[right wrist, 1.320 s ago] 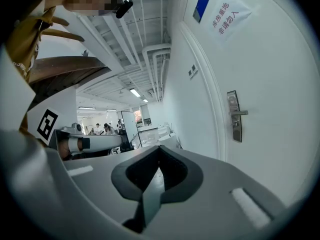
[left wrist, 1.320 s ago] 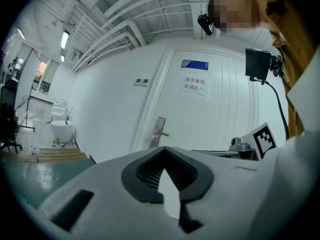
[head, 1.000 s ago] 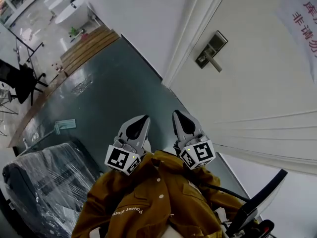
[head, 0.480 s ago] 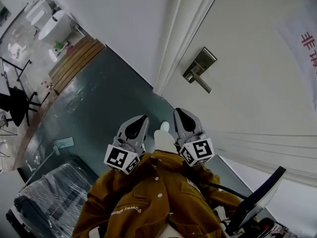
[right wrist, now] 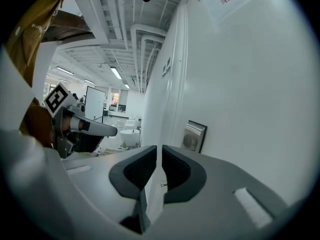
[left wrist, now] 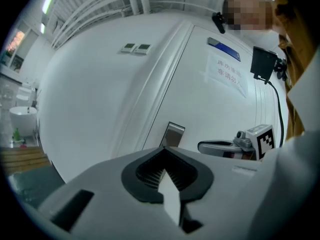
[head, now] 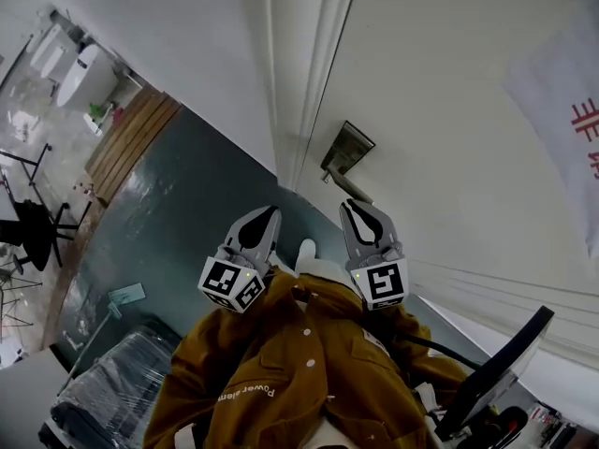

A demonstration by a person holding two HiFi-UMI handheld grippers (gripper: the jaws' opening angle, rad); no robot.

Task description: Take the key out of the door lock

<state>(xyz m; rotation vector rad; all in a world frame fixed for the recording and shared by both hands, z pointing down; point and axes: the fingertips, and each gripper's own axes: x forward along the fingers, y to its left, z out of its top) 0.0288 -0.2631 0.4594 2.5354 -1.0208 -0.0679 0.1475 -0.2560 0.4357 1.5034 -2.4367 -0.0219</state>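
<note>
The metal lock plate (head: 345,150) with its lever handle (head: 354,189) sits on the white door (head: 449,157), close to the door frame. No key can be made out on it in any view. My right gripper (head: 355,207) points up at the plate from just below the handle; its jaws are opening, with a narrow gap and nothing between them. My left gripper (head: 270,212) is shut and empty, to the left over the floor. The left gripper view shows the plate (left wrist: 173,134) beyond the left gripper (left wrist: 162,152). In the right gripper view the plate (right wrist: 194,135) lies just right of the right gripper (right wrist: 159,150).
A paper sign with red characters (head: 566,110) hangs on the door. The grey floor (head: 178,223) runs left to wooden boards (head: 131,138) and white basins (head: 80,68). A plastic-wrapped seat (head: 122,382) and a dark screen (head: 501,363) flank the person's brown jacket (head: 290,372).
The head view has come closer to the door, so the lock plate has slid left and down towards the grippers. The right gripper's jaws have parted slightly. The left stays shut.
</note>
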